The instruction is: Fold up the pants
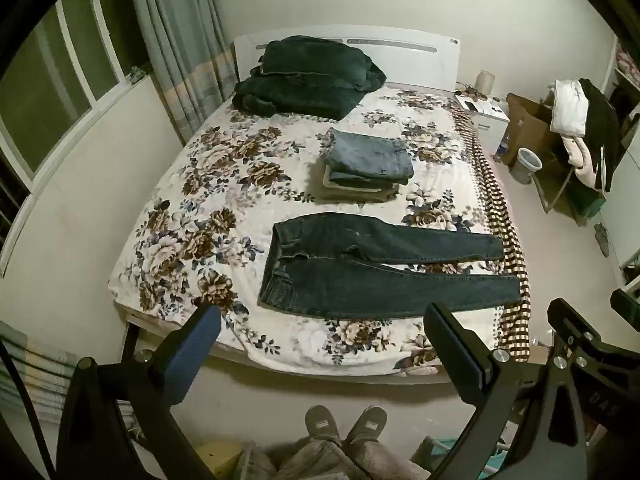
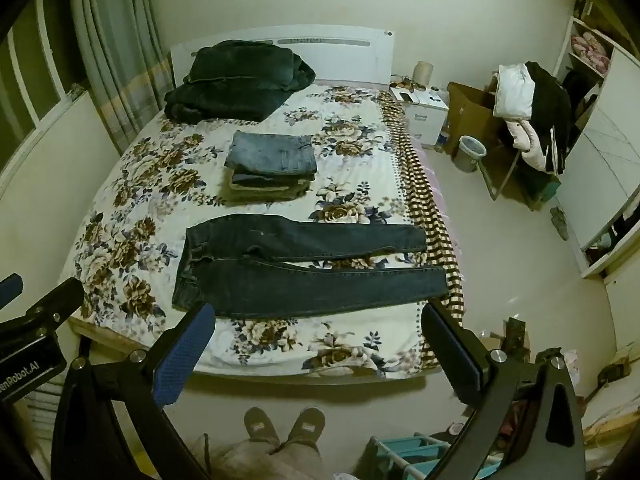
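Dark blue jeans (image 1: 372,272) lie flat and unfolded across the near part of the floral bed (image 1: 192,208), waistband to the left, both legs stretching right to the bed's edge. They also show in the right wrist view (image 2: 304,268). My left gripper (image 1: 320,320) is open and empty, held above the bed's near edge, short of the jeans. My right gripper (image 2: 318,320) is open and empty in the same stance. The right gripper's body shows at the right edge of the left wrist view (image 1: 580,352).
A stack of folded pants (image 1: 366,166) sits mid-bed (image 2: 272,168). A dark folded blanket (image 1: 308,76) lies by the headboard. A nightstand (image 2: 424,110), a bin (image 2: 470,152) and a clothes-laden chair (image 2: 528,120) stand to the right. My slippers (image 1: 344,426) are on the floor.
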